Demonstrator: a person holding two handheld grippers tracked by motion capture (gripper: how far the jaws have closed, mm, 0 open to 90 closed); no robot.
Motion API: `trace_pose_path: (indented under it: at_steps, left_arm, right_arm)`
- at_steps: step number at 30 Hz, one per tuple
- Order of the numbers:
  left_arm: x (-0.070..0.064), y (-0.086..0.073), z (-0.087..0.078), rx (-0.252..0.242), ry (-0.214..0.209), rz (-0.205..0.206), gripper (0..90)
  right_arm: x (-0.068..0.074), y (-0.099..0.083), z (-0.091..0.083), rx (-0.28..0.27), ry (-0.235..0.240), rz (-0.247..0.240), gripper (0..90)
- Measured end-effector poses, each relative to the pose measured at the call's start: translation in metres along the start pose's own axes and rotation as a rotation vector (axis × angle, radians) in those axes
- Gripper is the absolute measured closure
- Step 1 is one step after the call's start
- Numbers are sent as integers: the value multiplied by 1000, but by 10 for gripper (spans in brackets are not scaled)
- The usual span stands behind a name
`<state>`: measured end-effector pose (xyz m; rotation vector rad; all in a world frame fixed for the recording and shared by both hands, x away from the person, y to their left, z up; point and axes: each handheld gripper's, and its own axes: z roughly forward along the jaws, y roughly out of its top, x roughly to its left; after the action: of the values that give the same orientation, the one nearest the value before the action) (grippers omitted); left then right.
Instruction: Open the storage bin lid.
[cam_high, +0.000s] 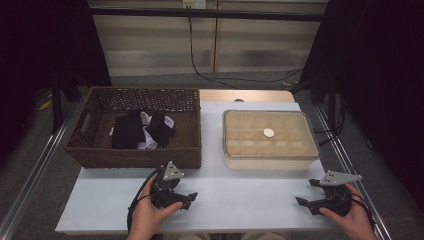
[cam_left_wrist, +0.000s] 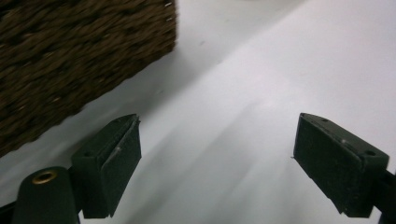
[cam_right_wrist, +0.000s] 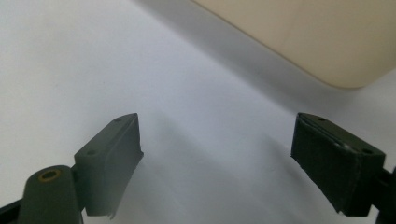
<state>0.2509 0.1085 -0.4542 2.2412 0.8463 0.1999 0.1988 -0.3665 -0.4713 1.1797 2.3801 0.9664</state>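
- The left gripper (cam_high: 176, 192) rests on the white tabletop (cam_high: 240, 195), jaws wide apart and empty, just in front of the wicker basket (cam_high: 95, 155).
- The right gripper (cam_high: 320, 197) sits near the tabletop's right edge, jaws likewise apart, near the lidded compartment box (cam_high: 270, 155).
- Black and white socks (cam_high: 142, 130) lie in the basket.

Black cable (cam_high: 200, 70), grey floor (cam_high: 30, 150)
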Motion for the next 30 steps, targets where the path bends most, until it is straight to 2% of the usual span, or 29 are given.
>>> trace_pose_path:
  at_steps: [3,4,5,6,7,8,12,15,16,25,26,30]
  left_arm:
    - [-9,12,-2,-1,-38,22,149]
    - [-9,12,-2,-1,-38,22,149]
    - [-12,19,-2,3,-62,23,149]
    - [-12,19,-2,3,-62,23,149]
    - [-14,25,-1,12,-78,23,150]
    - [-14,25,-1,12,-78,23,150]
    - [-24,42,1,14,-98,54,151]
    - [-27,49,2,11,-111,55,151]
    - [-30,56,3,19,-120,69,152]
    - [-39,81,14,25,-150,62,153]
    - [-39,87,17,32,-156,61,153]
    - [-40,98,21,37,-147,64,154]
  right_arm:
    - [0,6,-10,-9,-10,-5,158]
    - [0,6,-10,-9,-10,-5,158]
    - [0,10,-16,-12,-19,-12,158]
    - [0,10,-16,-12,-19,-12,158]
    - [-1,13,-21,-14,-27,-12,156]
    - [-1,13,-21,-14,-27,-12,156]
    - [-5,18,-29,-41,-26,7,154]
    - [-7,21,-32,-43,-33,13,154]
    - [-8,23,-34,-47,-33,10,154]
    - [-12,36,-40,-52,-40,19,153]
    - [-13,38,-41,-54,-43,18,153]
    - [-16,44,-42,-68,-43,26,154]
